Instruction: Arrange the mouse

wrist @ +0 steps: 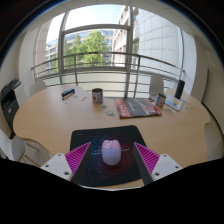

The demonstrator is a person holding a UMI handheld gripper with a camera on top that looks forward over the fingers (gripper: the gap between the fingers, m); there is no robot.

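Mouse (111, 152) on dark mat (105, 138), between spread tool (111, 160) fingers, untouched.

Pale mouse (111, 152) (upright) on dark mousepad (108, 150)

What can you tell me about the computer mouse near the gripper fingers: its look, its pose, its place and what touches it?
The mouse is small, pale and rounded, with a smooth shell that looks like plastic. It lies flat, right side up, on a dark mouse pad on the light wooden table. It stands between the two fingers of the gripper, with a clear gap at each side, so the pink pads do not touch it. Only the mouse pad touches it. No cable shows.
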